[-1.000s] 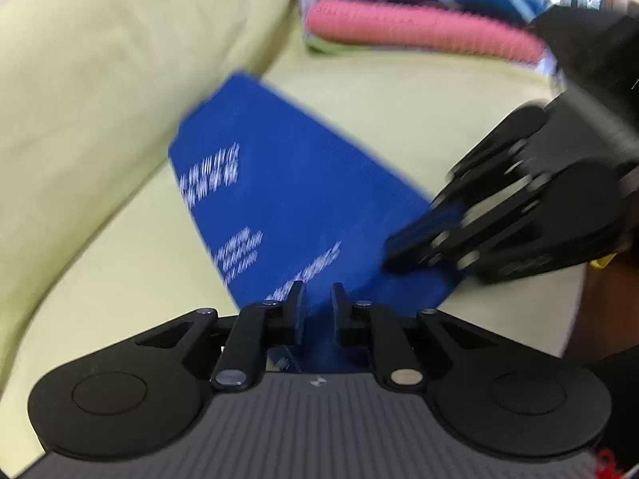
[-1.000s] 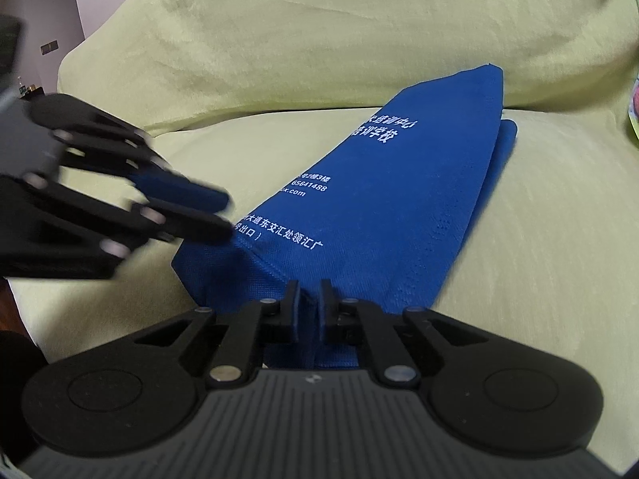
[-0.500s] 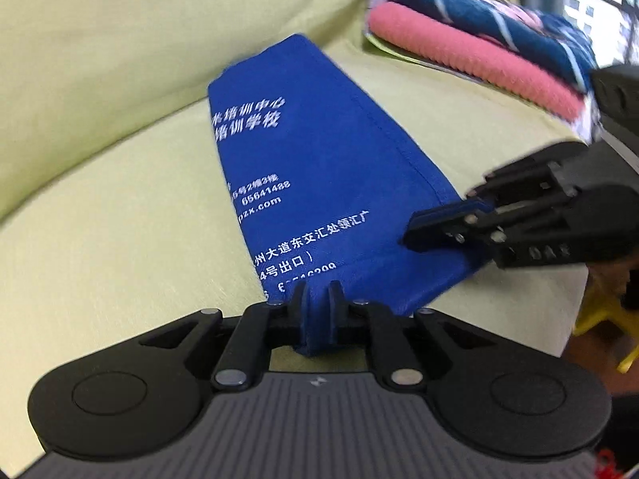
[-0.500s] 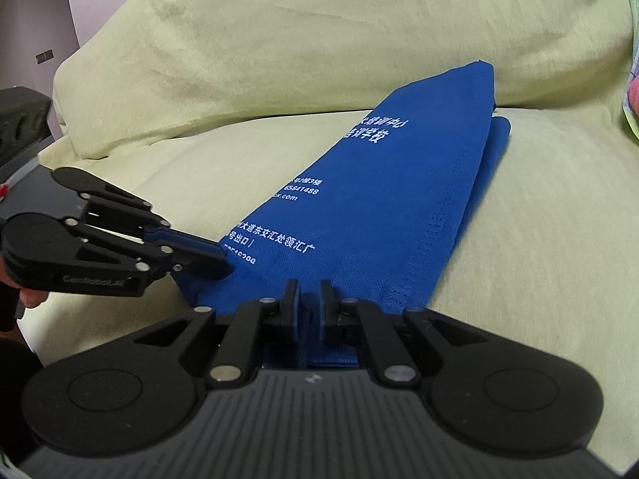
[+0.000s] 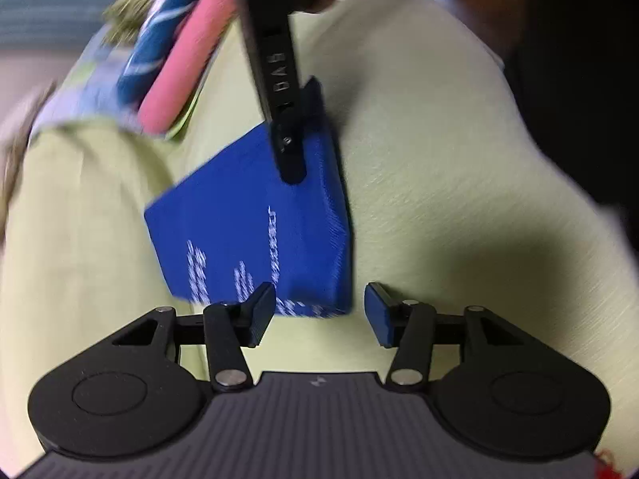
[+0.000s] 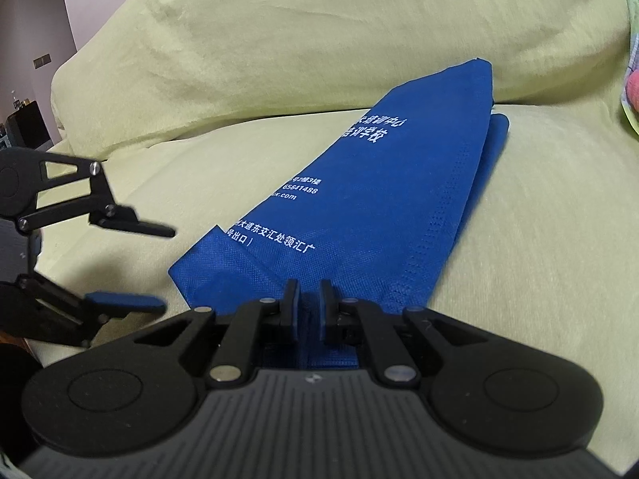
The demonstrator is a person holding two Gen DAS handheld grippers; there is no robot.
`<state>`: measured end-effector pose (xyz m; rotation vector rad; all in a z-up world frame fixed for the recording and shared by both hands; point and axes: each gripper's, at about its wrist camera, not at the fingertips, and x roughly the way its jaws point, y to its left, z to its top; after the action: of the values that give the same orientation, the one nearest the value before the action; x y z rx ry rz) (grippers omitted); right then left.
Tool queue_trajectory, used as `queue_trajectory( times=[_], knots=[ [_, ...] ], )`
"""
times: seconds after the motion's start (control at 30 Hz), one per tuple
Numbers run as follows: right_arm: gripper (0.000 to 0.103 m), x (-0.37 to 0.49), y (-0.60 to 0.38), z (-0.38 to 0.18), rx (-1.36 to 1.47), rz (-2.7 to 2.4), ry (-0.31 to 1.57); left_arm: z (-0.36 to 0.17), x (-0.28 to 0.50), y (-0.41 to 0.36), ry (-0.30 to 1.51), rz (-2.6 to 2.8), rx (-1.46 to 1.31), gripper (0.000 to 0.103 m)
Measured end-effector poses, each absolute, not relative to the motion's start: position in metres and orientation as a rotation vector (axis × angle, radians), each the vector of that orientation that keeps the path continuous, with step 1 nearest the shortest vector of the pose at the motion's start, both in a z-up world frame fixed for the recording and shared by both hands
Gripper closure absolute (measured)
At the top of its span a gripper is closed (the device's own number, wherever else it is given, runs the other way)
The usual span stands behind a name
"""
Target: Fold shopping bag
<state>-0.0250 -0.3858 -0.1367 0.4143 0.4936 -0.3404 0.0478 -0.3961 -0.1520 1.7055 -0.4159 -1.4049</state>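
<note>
A blue non-woven shopping bag point(image 6: 379, 207) with white print lies folded into a long narrow strip on the yellow-green sofa seat point(image 6: 539, 239). My right gripper point(image 6: 309, 299) is shut on the bag's near end. In the left wrist view the bag point(image 5: 255, 231) is blurred, and the right gripper point(image 5: 289, 147) pinches its far edge from above. My left gripper point(image 5: 319, 313) is open just short of the bag's near corner, with nothing between its fingers. The right wrist view shows the left gripper point(image 6: 159, 267) open, to the left of the bag and apart from it.
The sofa backrest point(image 6: 319, 40) rises right behind the bag's far end. A stack of folded pink and blue towels point(image 5: 179, 60) lies on the seat beside the bag. The seat cushion's front edge point(image 5: 559, 159) drops into a dark area.
My left gripper has let go of the bag's near corner, opened and swung away to the side. The right gripper stays shut on the bag's end.
</note>
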Motion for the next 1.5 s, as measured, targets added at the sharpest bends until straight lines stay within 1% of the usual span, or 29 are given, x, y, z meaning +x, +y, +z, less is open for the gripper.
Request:
queue_trajectory(
  times=[0.1, 0.17, 0.2, 0.27, 0.3, 0.33, 0.43, 0.5, 0.53, 0.57, 0.67, 0.7, 0.77, 0.83, 0.97, 1.17, 1.23, 1.27, 1.3, 1.5],
  knots=[
    [0.098, -0.022, -0.379, -0.136, 0.419, -0.355, 0.492, -0.162, 0.054, -0.399, -0.535, -1.430, 1.783, 0.048],
    [0.098, -0.022, -0.378, -0.136, 0.419, -0.355, 0.492, -0.160, 0.059, -0.403, -0.518, -1.471, 1.785, 0.048],
    [0.098, -0.022, -0.378, -0.136, 0.418, -0.356, 0.491, -0.158, 0.064, -0.407, -0.471, -1.505, 1.772, 0.052],
    [0.098, -0.021, -0.378, -0.137, 0.415, -0.356, 0.489, -0.147, 0.074, -0.419, -0.290, -1.608, 1.754, 0.079],
    [0.098, -0.021, -0.378, -0.137, 0.410, -0.357, 0.488, -0.143, 0.077, -0.424, -0.208, -1.647, 1.743, 0.086],
    [0.098, -0.020, -0.377, -0.136, 0.404, -0.358, 0.489, -0.140, 0.082, -0.430, -0.153, -1.672, 1.728, 0.087],
    [0.098, -0.018, -0.376, -0.134, 0.392, -0.364, 0.494, -0.129, 0.100, -0.448, 0.025, -1.750, 1.669, 0.087],
    [0.093, -0.018, -0.372, -0.129, 0.341, -0.374, 0.506, -0.123, 0.109, -0.458, 0.117, -1.782, 1.628, 0.087],
    [0.089, -0.018, -0.370, -0.127, 0.311, -0.379, 0.512, -0.121, 0.113, -0.461, 0.141, -1.790, 1.617, 0.087],
    [0.082, -0.020, -0.367, -0.123, 0.273, -0.385, 0.510, -0.120, 0.116, -0.464, 0.165, -1.798, 1.605, 0.087],
    [0.080, -0.043, -0.359, -0.113, 0.160, -0.349, 0.455, -0.118, 0.123, -0.469, 0.198, -1.809, 1.582, 0.087],
    [0.078, -0.051, -0.355, -0.112, 0.111, -0.315, 0.448, -0.119, 0.123, -0.469, 0.202, -1.810, 1.577, 0.087],
    [0.074, -0.061, -0.341, -0.113, -0.029, -0.259, 0.464, -0.122, 0.123, -0.465, 0.204, -1.810, 1.567, 0.087],
    [0.072, -0.062, -0.326, -0.122, -0.206, -0.240, 0.504, -0.124, 0.123, -0.463, 0.208, -1.810, 1.558, 0.087],
    [0.072, -0.054, -0.312, -0.144, -0.489, -0.240, 0.548, -0.123, 0.119, -0.467, 0.218, -1.808, 1.548, 0.087],
    [0.073, -0.045, -0.301, -0.159, -0.722, -0.238, 0.491, -0.120, 0.120, -0.466, 0.229, -1.810, 1.534, 0.087],
    [0.075, -0.044, -0.300, -0.163, -0.757, -0.214, 0.489, -0.120, 0.120, -0.465, 0.232, -1.811, 1.528, 0.087],
    [0.083, -0.042, -0.300, -0.165, -0.771, -0.205, 0.492, -0.120, 0.120, -0.464, 0.233, -1.812, 1.525, 0.087],
    [0.087, -0.041, -0.301, -0.166, -0.779, -0.194, 0.499, -0.120, 0.120, -0.464, 0.235, -1.812, 1.523, 0.087],
    [0.090, -0.040, -0.307, -0.165, -0.738, -0.161, 0.513, -0.119, 0.121, -0.461, 0.243, -1.814, 1.507, 0.087]
  ],
)
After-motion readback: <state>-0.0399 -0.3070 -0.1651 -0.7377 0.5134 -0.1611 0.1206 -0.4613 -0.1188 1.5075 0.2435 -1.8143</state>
